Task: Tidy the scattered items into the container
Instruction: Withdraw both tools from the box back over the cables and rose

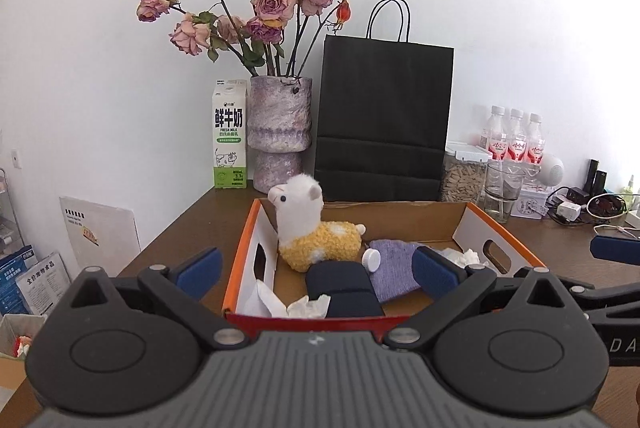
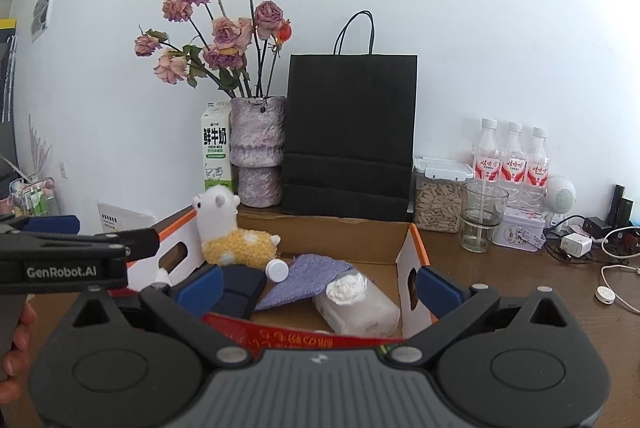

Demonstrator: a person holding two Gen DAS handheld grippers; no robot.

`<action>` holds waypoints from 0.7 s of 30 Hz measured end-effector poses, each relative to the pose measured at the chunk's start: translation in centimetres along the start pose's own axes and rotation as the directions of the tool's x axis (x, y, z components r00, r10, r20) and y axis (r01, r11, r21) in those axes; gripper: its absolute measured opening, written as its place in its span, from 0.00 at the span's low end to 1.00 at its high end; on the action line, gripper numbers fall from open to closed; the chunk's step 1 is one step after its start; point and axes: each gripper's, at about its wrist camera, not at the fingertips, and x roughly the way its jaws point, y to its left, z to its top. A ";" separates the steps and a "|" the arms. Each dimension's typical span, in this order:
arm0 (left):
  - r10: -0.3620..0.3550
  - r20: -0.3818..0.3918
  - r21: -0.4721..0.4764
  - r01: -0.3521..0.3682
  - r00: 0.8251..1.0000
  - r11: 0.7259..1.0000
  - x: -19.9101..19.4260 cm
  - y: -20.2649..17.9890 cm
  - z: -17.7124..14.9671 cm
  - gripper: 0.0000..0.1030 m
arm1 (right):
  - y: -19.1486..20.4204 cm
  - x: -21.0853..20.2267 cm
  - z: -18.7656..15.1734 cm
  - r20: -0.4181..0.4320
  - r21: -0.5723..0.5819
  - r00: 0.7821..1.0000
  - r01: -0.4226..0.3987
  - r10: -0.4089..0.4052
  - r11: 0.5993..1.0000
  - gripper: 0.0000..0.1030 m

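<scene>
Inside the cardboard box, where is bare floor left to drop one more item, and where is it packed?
Bare cardboard shows along the back of the box, behind the purple cloth and right of the alpaca plush. The front is crowded: dark pouch, white cap, tissue pack and crumpled tissues.

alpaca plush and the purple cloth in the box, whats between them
A small white-capped bottle lies between the alpaca plush and the purple cloth, against the cloth's edge; clearest in the right wrist view.
</scene>
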 end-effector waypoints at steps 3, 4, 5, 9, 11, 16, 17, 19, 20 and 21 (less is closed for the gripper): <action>0.015 0.031 -0.017 -0.015 0.999 1.000 -1.8 0.2 -1.3 1.00 | 0.1 -1.7 -1.7 -0.013 0.024 1.000 -0.004 0.004 1.000 1.00; 0.015 0.031 -0.003 -0.015 0.999 1.000 -2.3 0.1 -1.7 1.00 | 0.2 -2.2 -2.2 -0.018 0.032 1.000 -0.008 0.009 0.999 1.00; 0.013 0.026 0.015 -0.013 1.000 1.000 -2.8 -0.1 -2.3 1.00 | 0.2 -2.8 -2.9 -0.023 0.038 1.000 -0.013 0.014 0.999 1.00; -0.007 -0.003 0.015 0.007 1.000 1.000 -4.7 0.2 -4.3 1.00 | 0.5 -4.8 -5.2 -0.044 0.036 0.999 0.000 0.002 0.999 1.00; -0.006 -0.026 0.013 0.006 1.000 1.000 -5.3 0.3 -5.3 1.00 | 0.6 -5.7 -6.5 -0.064 0.051 0.998 0.012 -0.009 0.999 1.00; -0.042 -0.105 0.006 0.043 0.994 0.999 -6.0 0.2 -7.7 1.00 | 0.7 -7.0 -8.7 -0.108 0.089 0.994 0.032 -0.023 0.995 1.00; -0.047 -0.113 0.008 0.048 0.992 0.999 -6.1 0.0 -8.1 1.00 | 0.9 -7.0 -8.9 -0.116 0.076 0.993 0.042 -0.032 0.996 1.00; -0.052 -0.122 0.013 0.054 0.991 0.998 -6.4 0.0 -8.6 1.00 | 1.2 -7.2 -9.3 -0.127 0.051 0.991 0.057 -0.050 0.997 1.00; -0.054 -0.123 0.011 0.056 0.991 0.998 -6.5 0.0 -8.8 1.00 | 1.3 -7.2 -9.5 -0.131 0.043 0.990 0.060 -0.054 0.997 1.00; -0.055 -0.125 0.010 0.056 0.991 0.998 -6.6 0.1 -9.0 1.00 | 1.4 -7.3 -9.8 -0.137 0.039 0.989 0.064 -0.058 0.997 1.00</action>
